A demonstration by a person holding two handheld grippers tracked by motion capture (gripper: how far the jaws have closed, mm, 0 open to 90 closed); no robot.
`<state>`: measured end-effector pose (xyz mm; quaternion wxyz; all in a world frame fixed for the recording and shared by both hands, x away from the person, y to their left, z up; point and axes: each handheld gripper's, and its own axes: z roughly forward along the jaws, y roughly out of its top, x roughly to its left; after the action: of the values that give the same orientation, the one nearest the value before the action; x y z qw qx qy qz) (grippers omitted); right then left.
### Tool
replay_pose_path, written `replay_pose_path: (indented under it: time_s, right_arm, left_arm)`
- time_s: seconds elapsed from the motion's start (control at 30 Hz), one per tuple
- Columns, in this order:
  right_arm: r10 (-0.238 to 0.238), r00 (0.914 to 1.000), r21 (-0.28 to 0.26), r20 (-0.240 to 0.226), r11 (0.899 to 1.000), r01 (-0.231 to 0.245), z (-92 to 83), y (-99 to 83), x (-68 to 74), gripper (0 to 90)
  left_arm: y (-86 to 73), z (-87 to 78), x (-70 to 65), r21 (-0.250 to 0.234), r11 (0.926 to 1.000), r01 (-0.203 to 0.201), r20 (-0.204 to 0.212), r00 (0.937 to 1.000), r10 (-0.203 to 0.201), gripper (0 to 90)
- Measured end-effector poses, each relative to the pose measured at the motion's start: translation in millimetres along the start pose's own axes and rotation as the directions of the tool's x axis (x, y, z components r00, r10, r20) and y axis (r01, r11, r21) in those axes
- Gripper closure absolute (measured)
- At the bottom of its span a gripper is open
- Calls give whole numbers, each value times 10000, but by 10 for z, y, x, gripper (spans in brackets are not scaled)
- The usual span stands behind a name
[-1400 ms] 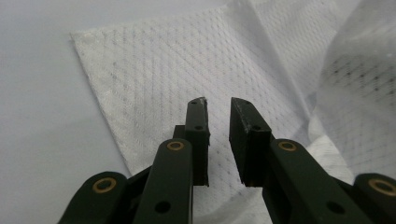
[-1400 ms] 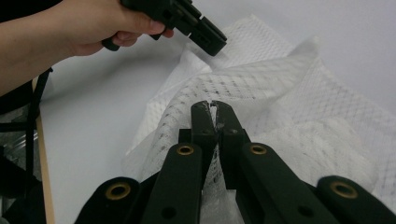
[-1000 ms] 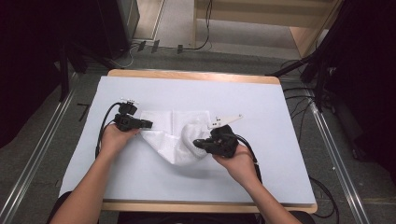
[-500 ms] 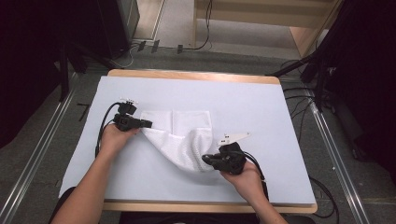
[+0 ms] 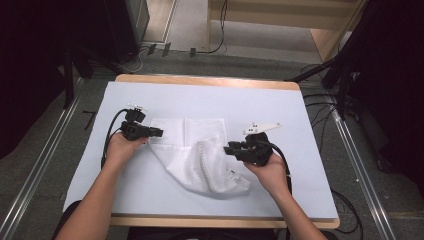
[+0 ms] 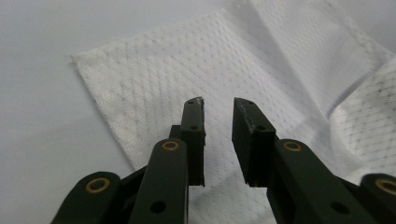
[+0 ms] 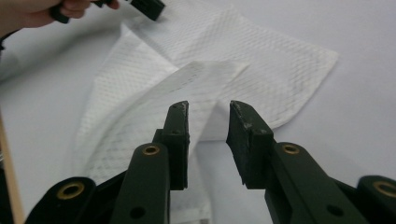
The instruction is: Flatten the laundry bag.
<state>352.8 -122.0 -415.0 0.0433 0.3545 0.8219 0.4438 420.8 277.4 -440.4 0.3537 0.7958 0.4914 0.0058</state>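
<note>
Nearest the person: two bare forearms come in over the table's front wooden edge [image 5: 200, 220], one to each gripper.

Right gripper [image 5: 231, 148]: held in the right hand [image 5: 270, 172], pointing toward the cloth's raised fold. Its jaws have just been opening; they stand a little apart with nothing pinched between them, and in the right gripper view [image 7: 208, 109] the fold lies beyond the tips, untouched. A grey three-cornered plate [image 5: 261, 127] sits on top.

White mesh cloth [image 5: 195, 150]: lies crumpled on the pale sheet between the two grippers, near part bunched and curled over, far part flat and roughly square. The weave shows clearly in the left gripper view [image 6: 154, 70].

Left gripper [image 5: 159, 132]: held in the left hand [image 5: 121, 150] at the cloth's left edge, just over the fabric. Its jaws have just been opening; a gap shows between them in its own view [image 6: 218, 105], cloth beneath but not clamped.

Pale sheet [image 5: 210, 100]: covers nearly the whole table top.

Beyond the table: grey floor [image 5: 190, 55] with cables, a wooden frame [image 5: 280, 10] at the back
</note>
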Motion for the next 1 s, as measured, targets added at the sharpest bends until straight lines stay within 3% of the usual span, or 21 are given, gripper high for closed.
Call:
replay_pose_path:
  time_s: [0.3, 0.5, 0.77, 0.93, 1.0]
  right_arm:
    - [176, 9989, 44, 444, 9998, -179, 255, 170, -339, 691]
    - [260, 9977, 419, 619, 9987, -286, 502, 304, -505, 670]
    - [367, 9958, 709, 839, 9966, -427, 788, 427, -709, 635]
    - [196, 9946, 657, 1019, 9975, -263, 938, 457, -785, 587]
    - [213, 9934, 872, 1129, 9957, -313, 988, 477, -804, 574]
  left_arm:
    - [-43, -194, -134, -356, 9989, -321, 86, 9994, 324, 667]
    - [-98, -265, -214, -406, 9977, -549, 43, 9985, 551, 625]
    - [-175, -357, -231, -589, 9973, -439, -86, 9990, 435, 599]
    - [-250, -402, -204, -590, 9979, -270, -244, 9994, 256, 589]
    - [-277, -427, -193, -645, 9978, -180, -278, 9995, 162, 587]
